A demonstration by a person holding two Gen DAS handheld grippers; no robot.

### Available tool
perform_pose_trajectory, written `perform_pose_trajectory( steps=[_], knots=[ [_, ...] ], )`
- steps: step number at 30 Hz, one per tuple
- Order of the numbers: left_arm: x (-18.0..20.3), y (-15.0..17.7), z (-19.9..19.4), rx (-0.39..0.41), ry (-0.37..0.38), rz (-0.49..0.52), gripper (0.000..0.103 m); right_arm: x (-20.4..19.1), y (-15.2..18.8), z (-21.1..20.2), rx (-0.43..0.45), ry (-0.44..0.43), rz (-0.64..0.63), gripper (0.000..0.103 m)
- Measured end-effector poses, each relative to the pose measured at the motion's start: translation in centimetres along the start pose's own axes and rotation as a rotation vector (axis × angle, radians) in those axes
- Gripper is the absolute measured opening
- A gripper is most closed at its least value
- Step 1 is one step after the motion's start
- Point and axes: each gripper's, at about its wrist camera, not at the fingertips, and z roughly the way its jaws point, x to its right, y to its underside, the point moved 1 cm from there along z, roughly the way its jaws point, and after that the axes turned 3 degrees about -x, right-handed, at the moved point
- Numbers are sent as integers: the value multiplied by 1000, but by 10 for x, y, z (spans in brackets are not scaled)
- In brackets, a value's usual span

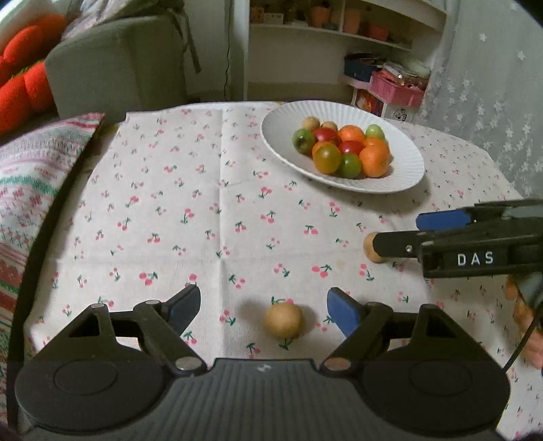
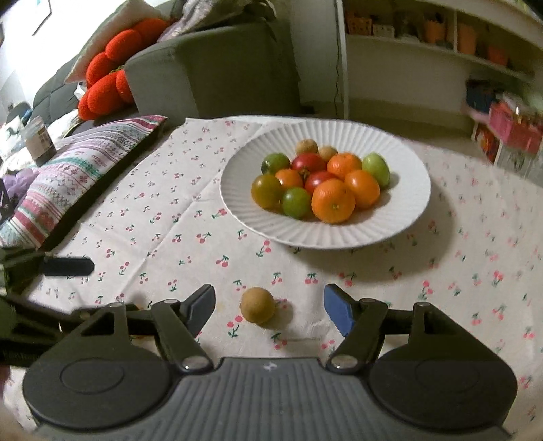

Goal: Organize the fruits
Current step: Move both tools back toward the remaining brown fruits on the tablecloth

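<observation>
A white ribbed plate (image 1: 400,166) (image 2: 400,217) at the far side of the table holds several oranges, red and green tomatoes and small tan fruits. My left gripper (image 1: 263,305) is open, with a small tan round fruit (image 1: 283,320) on the cloth between its fingers. My right gripper (image 2: 268,303) is open, with another tan fruit (image 2: 258,309) lying between its fingers. In the left wrist view the right gripper (image 1: 395,230) comes in from the right, and that fruit (image 1: 370,252) shows partly behind its near finger.
The table has a white cloth with cherry print (image 1: 203,203). A striped patterned cushion (image 2: 68,183) lies at the table's left edge. A grey sofa (image 1: 118,64) with red cushions and white shelves (image 1: 339,30) stand behind. The left gripper's finger (image 2: 68,267) shows at the left.
</observation>
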Motion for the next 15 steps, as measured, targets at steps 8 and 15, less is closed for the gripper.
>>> perform_pose_trajectory(
  steps=[8, 15],
  knots=[
    [0, 3, 2, -20, 16, 11, 75, -1, 3, 8, -12, 16, -1, 65],
    [0, 3, 1, -25, 39, 7, 74, -7, 4, 12, -27, 16, -24, 57]
  ],
)
